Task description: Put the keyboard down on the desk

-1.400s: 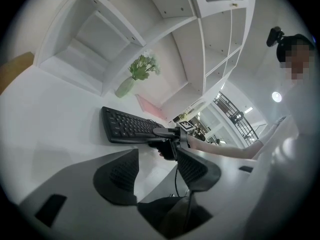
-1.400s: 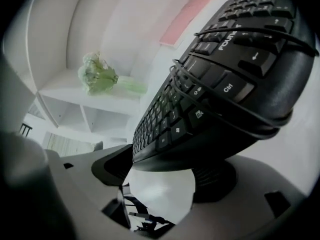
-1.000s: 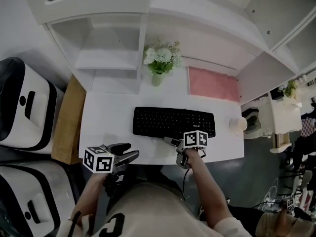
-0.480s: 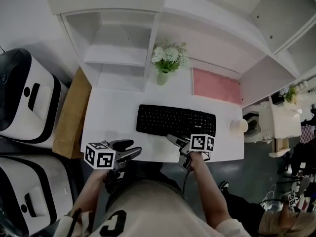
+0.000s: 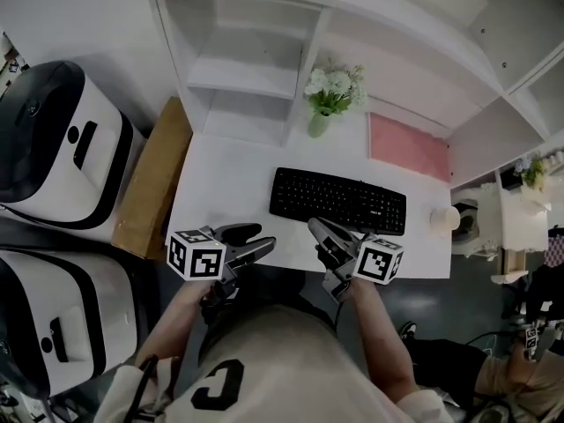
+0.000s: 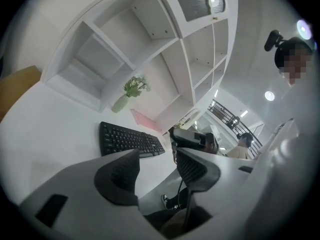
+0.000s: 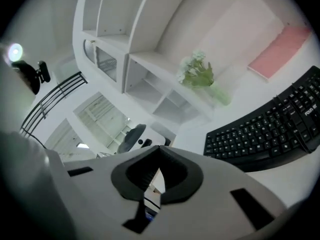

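Containers: the vase stands upright at the back of the desk and holds white flowers. A white cup sits at the desk's right edge, just beside the keyboard's right end. Can't see what's inside it. A pink mat lies flat behind the keyboard, to the right of the vase.

The keyboard is down flat on the desk, keys up, with its long side roughly parallel to the front edge, right of centre.

The right gripper is at the desk's front edge, close to the keyboard's front-left corner but off it. In the right gripper view the keyboard lies off to the right of the jaws. Jaws are closed tip to tip and empty.

The left gripper hovers at the front edge, left of the right one. Its jaws are spread with nothing between them. In the left gripper view the keyboard lies past the left jaw, well apart from it.

Diff vs earlier:
- 1.4 s ago the right gripper was clamped on the keyboard, which filled its view.
- It has now let go and pulled back toward the person.
- The keyboard's spot relative to the vase and mat looks unchanged over the last second.
- The left gripper was spread and empty then too.
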The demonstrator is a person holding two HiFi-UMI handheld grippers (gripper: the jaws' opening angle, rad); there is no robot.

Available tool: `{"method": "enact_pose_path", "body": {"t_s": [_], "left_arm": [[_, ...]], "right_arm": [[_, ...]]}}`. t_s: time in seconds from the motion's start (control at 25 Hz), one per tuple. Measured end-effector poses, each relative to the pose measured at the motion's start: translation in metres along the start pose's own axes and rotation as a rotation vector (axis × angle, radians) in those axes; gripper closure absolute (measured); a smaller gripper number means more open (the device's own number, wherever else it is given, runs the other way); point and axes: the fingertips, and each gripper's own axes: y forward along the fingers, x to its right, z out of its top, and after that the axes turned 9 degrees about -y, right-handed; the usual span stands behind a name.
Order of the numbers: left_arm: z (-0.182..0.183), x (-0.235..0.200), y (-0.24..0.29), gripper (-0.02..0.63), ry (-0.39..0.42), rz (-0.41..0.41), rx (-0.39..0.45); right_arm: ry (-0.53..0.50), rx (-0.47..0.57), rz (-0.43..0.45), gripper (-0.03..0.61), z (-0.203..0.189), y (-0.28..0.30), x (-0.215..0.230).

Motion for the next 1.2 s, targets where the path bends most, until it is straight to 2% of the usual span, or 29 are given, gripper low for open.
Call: {"method": "enact_pose_path", "body": {"t_s": [0.16, 0.28, 0.44, 0.48, 0.56, 0.68, 0.92, 1.04, 1.2], "left_arm": [[-0.007, -0.002, -0.016, 0.397, 0.011, 0.013, 0.006], [-0.011, 0.000, -0.029, 0.432, 0.023, 0.013, 0.022], [-0.013, 0.003, -0.045, 0.588, 0.076, 0.024, 0.027], [-0.016, 0.004, -0.048, 0.600, 0.100, 0.021, 0.016], [-0.024, 0.006, -0.054, 0.600, 0.141, 0.016, -0.014], [-0.036, 0.005, -0.057, 0.601, 0.154, 0.014, -0.049], [-0.046, 0.020, -0.043, 0.600, 0.151, -0.059, -0.110], [-0.040, 0.036, -0.035, 0.601, 0.199, -0.080, -0.113], [-0.031, 0.055, -0.028, 0.601, 0.274, -0.100, -0.086]], "right_arm": [[-0.166, -0.029, 0.032, 0.555, -0.008, 0.010, -0.037], [-0.232, -0.046, 0.064, 0.555, -0.020, 0.013, -0.061], [-0.224, -0.012, 0.121, 0.555, -0.028, 0.017, -0.088], [-0.216, -0.003, 0.126, 0.555, -0.029, 0.018, -0.093], [-0.196, 0.007, 0.128, 0.555, -0.035, 0.020, -0.101], [-0.177, 0.030, 0.115, 0.555, -0.040, 0.020, -0.110], [-0.224, 0.083, -0.038, 0.555, -0.044, -0.008, -0.105], [-0.278, 0.085, -0.031, 0.555, -0.042, -0.019, -0.110], [-0.400, 0.072, -0.010, 0.555, -0.040, -0.027, -0.122]]}}
